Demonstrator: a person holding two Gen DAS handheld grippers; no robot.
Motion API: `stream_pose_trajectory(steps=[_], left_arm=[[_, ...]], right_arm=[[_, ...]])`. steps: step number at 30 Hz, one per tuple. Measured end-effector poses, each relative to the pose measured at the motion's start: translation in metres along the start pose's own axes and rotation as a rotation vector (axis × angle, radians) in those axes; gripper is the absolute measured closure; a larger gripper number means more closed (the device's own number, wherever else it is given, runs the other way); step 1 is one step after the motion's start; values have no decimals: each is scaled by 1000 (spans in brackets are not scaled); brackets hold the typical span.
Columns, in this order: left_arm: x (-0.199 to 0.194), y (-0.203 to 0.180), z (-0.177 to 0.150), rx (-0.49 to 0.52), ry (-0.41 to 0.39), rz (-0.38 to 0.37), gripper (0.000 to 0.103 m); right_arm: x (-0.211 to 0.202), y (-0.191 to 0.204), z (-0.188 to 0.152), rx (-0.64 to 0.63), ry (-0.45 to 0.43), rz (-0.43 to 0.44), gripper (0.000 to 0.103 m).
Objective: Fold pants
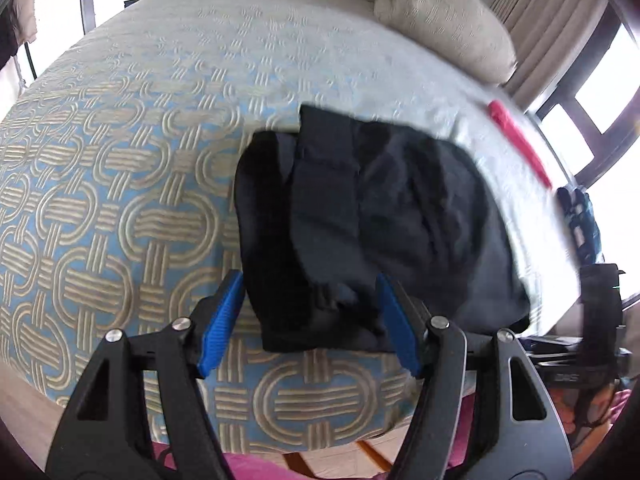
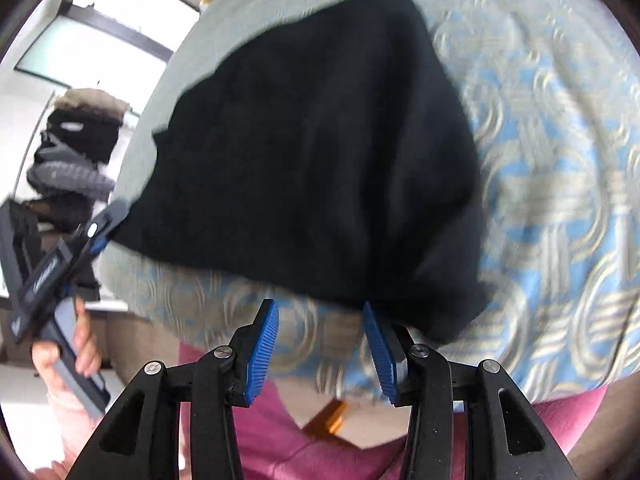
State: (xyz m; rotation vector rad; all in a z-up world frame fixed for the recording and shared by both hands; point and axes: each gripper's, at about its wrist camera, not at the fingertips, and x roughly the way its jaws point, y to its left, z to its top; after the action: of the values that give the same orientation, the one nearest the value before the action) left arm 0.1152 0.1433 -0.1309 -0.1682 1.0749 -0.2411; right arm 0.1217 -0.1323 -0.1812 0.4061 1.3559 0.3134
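Observation:
The black pants (image 1: 360,216) lie folded into a compact bundle on the patterned blue and beige bedspread (image 1: 120,184). My left gripper (image 1: 310,320) is open, its blue pads on either side of the bundle's near edge, with cloth lying between them. In the right wrist view the pants (image 2: 320,152) fill the middle. My right gripper (image 2: 320,348) is open and empty, just short of the bundle's near edge. The left gripper (image 2: 100,232), held in a hand, shows at the bundle's left corner.
A beige pillow (image 1: 448,20) lies at the bed's far end. A red object (image 1: 516,140) lies at the right side of the bed. Windows and curtains stand beyond. Pink cloth (image 2: 280,432) is below the bed's near edge.

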Motion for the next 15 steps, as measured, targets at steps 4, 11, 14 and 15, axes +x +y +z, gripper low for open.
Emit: stream_pose_trajectory(steps=[4, 11, 14, 15], left_arm=[[6, 7, -12, -45, 21, -41, 45], [-29, 2, -7, 17, -63, -27, 47], [-31, 3, 2, 14, -68, -75, 41], [-28, 4, 5, 10, -64, -77, 38]], right_arm=[[-12, 2, 1, -9, -33, 2, 58], [-50, 23, 15, -110, -68, 8, 58], [-54, 28, 18, -160, -82, -29, 58], [-56, 31, 19, -164, -88, -33, 58]])
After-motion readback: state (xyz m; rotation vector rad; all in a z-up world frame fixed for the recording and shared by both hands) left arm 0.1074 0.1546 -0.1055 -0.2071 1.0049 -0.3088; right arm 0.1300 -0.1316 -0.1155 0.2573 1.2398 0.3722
